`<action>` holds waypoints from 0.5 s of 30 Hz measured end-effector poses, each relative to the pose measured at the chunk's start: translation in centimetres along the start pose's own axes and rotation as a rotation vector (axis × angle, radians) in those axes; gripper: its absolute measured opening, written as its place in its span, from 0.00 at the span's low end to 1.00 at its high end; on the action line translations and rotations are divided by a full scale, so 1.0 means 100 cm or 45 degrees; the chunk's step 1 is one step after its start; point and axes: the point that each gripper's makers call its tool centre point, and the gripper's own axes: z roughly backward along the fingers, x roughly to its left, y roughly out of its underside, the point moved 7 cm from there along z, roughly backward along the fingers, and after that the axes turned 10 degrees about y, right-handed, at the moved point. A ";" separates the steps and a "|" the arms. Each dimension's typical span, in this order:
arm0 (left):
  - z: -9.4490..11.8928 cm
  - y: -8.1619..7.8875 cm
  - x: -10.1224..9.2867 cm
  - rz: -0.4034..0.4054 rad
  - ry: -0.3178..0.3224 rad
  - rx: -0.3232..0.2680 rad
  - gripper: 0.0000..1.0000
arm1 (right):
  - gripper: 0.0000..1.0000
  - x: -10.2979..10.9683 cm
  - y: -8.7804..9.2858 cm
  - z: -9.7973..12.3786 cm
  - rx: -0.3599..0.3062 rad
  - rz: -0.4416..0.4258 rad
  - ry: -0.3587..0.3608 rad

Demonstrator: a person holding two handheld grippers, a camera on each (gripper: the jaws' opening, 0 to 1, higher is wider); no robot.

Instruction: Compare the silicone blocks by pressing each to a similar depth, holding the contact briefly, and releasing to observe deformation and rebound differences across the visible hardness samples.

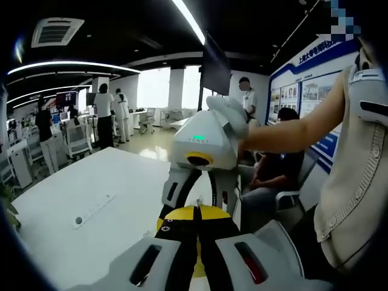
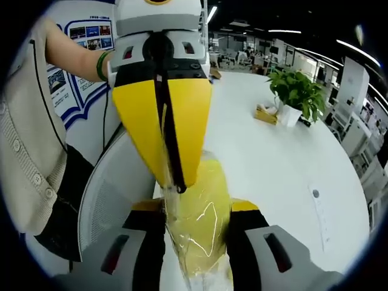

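This is an open-plan office or demonstration hall. A large white table (image 1: pixel 91 200) fills the foreground, with a potted plant (image 2: pixel 297 94) on it. Behind it stand desks, office chairs (image 1: pixel 77 140) and several people (image 1: pixel 104 115). Strip lights (image 1: pixel 73 64) and an air vent (image 1: pixel 54 30) mark the dark ceiling, and blue poster boards (image 1: pixel 306 91) line one wall.

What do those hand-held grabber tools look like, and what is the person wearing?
Each gripper is a pale grey shell with black jaws tipped in yellow pads; the left gripper tapers like a beak, and the right gripper carries a small green light. The person wears a beige knit vest with buttons and a green wristband.
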 end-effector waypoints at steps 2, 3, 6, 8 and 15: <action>0.003 0.000 0.002 -0.005 0.002 -0.001 0.00 | 0.31 -0.001 -0.001 0.001 -0.013 0.023 0.023; 0.003 0.000 0.003 -0.011 0.004 0.002 0.00 | 0.29 -0.003 -0.001 0.002 -0.015 0.048 0.038; 0.003 -0.001 0.003 -0.030 0.003 0.011 0.00 | 0.25 -0.004 -0.002 0.002 -0.013 0.066 0.054; 0.004 -0.001 0.004 -0.040 0.004 0.015 0.00 | 0.22 0.000 -0.003 0.003 0.004 0.047 0.038; 0.004 -0.001 0.002 -0.045 -0.003 0.025 0.00 | 0.13 0.005 -0.004 0.004 0.075 0.042 0.036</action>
